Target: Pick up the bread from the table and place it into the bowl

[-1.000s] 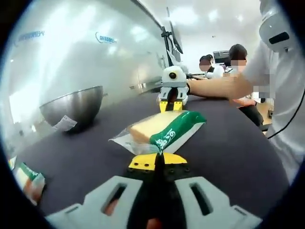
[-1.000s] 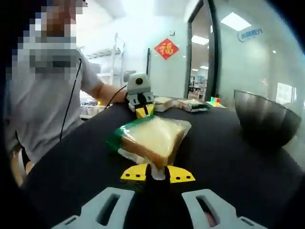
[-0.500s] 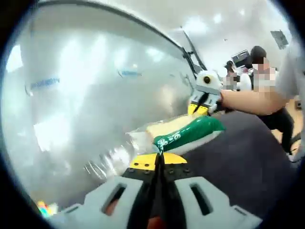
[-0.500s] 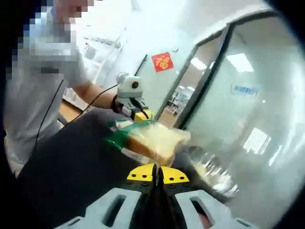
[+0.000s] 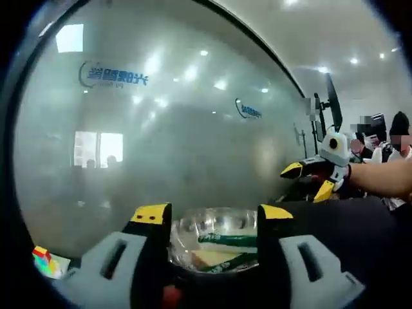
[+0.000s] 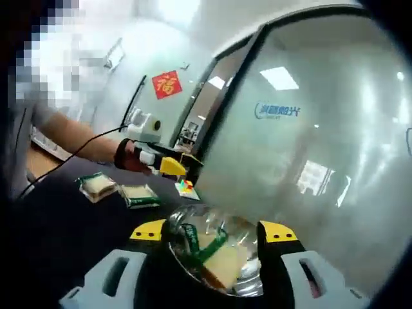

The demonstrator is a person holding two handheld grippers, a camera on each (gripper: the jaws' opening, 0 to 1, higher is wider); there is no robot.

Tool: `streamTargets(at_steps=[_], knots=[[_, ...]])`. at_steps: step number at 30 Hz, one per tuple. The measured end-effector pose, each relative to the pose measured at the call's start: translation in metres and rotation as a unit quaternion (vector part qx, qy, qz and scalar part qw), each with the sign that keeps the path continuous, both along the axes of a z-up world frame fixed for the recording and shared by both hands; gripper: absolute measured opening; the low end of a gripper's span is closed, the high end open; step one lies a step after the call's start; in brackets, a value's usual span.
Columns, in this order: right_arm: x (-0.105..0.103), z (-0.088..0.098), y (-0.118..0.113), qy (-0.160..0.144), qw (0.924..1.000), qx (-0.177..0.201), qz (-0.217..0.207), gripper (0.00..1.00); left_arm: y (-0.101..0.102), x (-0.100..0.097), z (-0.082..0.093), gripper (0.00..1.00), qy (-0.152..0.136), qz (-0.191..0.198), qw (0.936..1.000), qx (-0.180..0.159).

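Bread, one slice in clear wrapper with green band: lying inside the steel bowl, touching neither gripper. Left gripper: jaws spread wide, empty, above the bowl. Right gripper: jaws spread wide, empty, likewise over the bowl. Two further wrapped bread packs: side by side on the dark tabletop, toward its far edge. Frosted glass wall behind.
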State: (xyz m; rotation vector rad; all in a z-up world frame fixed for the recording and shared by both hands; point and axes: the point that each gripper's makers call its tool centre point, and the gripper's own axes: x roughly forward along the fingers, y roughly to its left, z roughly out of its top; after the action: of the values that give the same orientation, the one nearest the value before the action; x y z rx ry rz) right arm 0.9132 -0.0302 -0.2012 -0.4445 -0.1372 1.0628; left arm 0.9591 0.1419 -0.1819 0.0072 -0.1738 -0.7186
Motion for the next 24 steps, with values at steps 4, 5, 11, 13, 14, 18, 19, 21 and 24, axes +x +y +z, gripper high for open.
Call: streamTargets(at_steps=[4,5,11,13,14,18,19,21,24], knots=[[-0.01,0.0,-0.005,0.006,0.9998,0.016,-0.006,0.47,0.022,-0.042,-0.003,0.46,-0.024,-0.027,0.9985,0.042],[-0.016,0.001,-0.004,0.002,0.9998,0.02,-0.002,0.47,0.03,-0.055,-0.004,0.46,-0.031,-0.028,0.9978,0.052],[-0.09,-0.015,0.018,-0.013,0.9973,0.034,0.064,0.47,0.09,-0.166,-0.053,0.46,-0.06,-0.019,0.9931,0.099],[-0.118,-0.033,0.026,-0.011,0.9936,0.039,0.105,0.48,0.122,-0.203,-0.114,0.46,-0.005,-0.004,0.9829,0.184],[-0.132,-0.041,0.031,-0.001,0.9914,0.049,0.121,0.48,0.138,-0.215,-0.135,0.46,0.019,0.004,0.9781,0.207],[-0.157,-0.073,0.05,0.042,0.9843,0.08,0.151,0.46,0.191,-0.244,-0.169,0.45,0.078,0.046,0.9763,0.197],[-0.16,-0.082,0.056,0.054,0.9827,0.081,0.157,0.45,0.198,-0.246,-0.171,0.43,0.084,0.053,0.9757,0.195],[-0.162,-0.097,0.068,0.071,0.9806,0.085,0.162,0.43,0.21,-0.247,-0.175,0.41,0.104,0.05,0.9768,0.181],[-0.169,-0.116,0.084,0.084,0.98,0.067,0.167,0.41,0.235,-0.228,-0.192,0.11,0.165,0.103,0.9632,0.186]])
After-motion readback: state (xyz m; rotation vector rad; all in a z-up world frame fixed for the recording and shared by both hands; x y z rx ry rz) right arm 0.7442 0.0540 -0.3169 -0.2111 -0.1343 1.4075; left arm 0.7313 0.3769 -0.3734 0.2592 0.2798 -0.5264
